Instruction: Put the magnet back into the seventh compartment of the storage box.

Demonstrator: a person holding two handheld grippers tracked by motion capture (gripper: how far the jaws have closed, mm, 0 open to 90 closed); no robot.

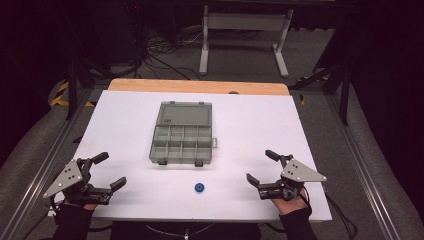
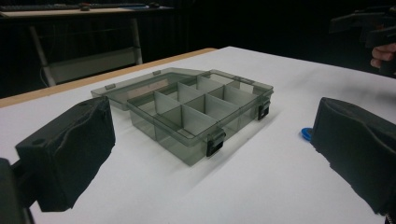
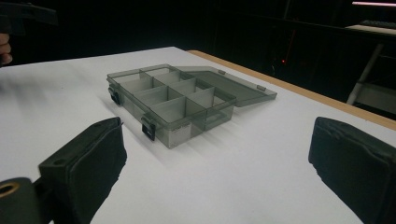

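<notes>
High view: fixed above the near edge of the table (image 1: 125, 120), facing forward and down; whole white top covered, floor and a metal frame (image 1: 245, 30) beyond. Box (image 1: 181, 134) at centre, left gripper (image 1: 109, 170) and right gripper (image 1: 261, 166) at the near corners.

Left gripper view: low over the table (image 2: 261, 186), close to the surface, looking between own jaws toward the box (image 2: 196, 112) from its near left; other gripper (image 2: 369, 28) at upper right.

Right gripper view: equally low, looking from the near right toward the box (image 3: 182, 100); other gripper (image 3: 23, 16) at upper left.

Shared by all three: box and surrounding white top.
</notes>
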